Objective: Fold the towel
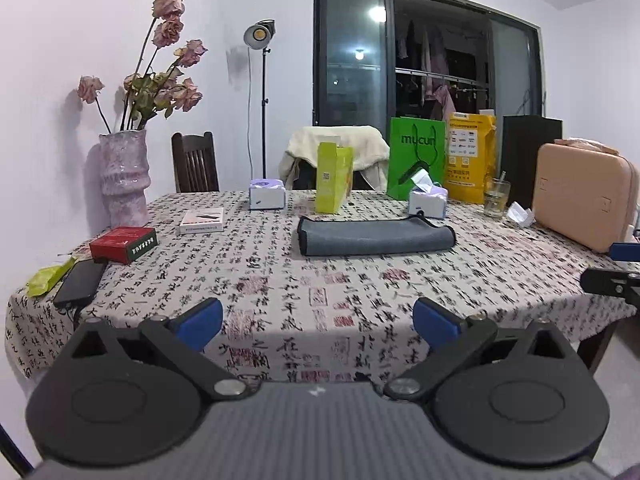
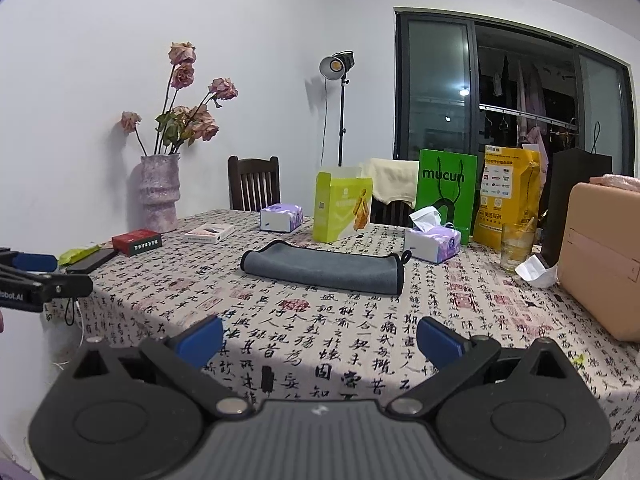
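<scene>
Towel (image 1: 376, 235) folded on the tabletop (image 1: 280, 280), both our grippers held back from it with nothing in them.

We see the gray towel (image 2: 324, 268) lying flat as a long folded strip in the middle of the tabletop (image 2: 360, 320), just in front of a yellow-green box (image 1: 334, 178) and a tissue box (image 1: 428, 202), with a green bag (image 1: 416, 160) behind them. Our left gripper (image 1: 318, 322) hangs over the near edge with its jaws wide apart, well short of the towel. Our right gripper (image 2: 320, 340) sits likewise at the near edge, jaws wide. A vase (image 1: 124, 176) of dried roses stands at the far left corner, a red box (image 1: 124, 244) and a phone (image 1: 80, 282) lie near it, and a peach case (image 1: 584, 196) sits at the right.
</scene>
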{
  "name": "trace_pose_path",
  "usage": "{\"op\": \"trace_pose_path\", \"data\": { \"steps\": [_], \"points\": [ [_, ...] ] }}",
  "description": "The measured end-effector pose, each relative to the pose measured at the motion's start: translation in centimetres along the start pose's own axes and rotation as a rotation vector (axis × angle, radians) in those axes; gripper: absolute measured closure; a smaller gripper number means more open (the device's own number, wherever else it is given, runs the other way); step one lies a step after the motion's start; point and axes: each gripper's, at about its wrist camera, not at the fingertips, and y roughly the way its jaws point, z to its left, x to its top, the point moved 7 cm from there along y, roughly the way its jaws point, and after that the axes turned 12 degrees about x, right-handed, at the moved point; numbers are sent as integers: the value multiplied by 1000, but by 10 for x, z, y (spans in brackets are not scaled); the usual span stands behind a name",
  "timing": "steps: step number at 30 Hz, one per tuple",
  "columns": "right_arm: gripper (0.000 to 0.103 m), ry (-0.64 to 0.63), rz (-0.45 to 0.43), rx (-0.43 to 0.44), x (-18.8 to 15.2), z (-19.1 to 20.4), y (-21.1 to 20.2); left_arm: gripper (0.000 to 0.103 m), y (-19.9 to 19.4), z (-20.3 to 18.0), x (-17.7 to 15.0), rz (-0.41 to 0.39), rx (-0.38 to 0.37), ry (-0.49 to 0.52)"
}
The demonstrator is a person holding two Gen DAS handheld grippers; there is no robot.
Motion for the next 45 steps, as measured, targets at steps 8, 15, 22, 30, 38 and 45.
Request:
{"op": "trace_pose_path", "data": {
  "steps": [8,15,22,30,38,45],
  "points": [
    [0,-1,17,0,-18,17,-12,0,-23,-13,-17,0,-20,30],
    [0,-13,5,-5,-28,34,-22,0,-32,-16,-25,9,-21,9],
    [0,22,-41,10,-31,48,-33,0,-43,-13,-25,-6,-9,11],
    [0,27,-24,42,-37,61,-36,0,-46,-15,-26,-11,-14,20],
    [0,29,-22,30,-37,60,-35,0,-46,-16,-26,-10,-14,20],
    [0,26,-21,32,-38,61,-35,0,-47,-16,-25,-12,-14,20]
  ]
}}
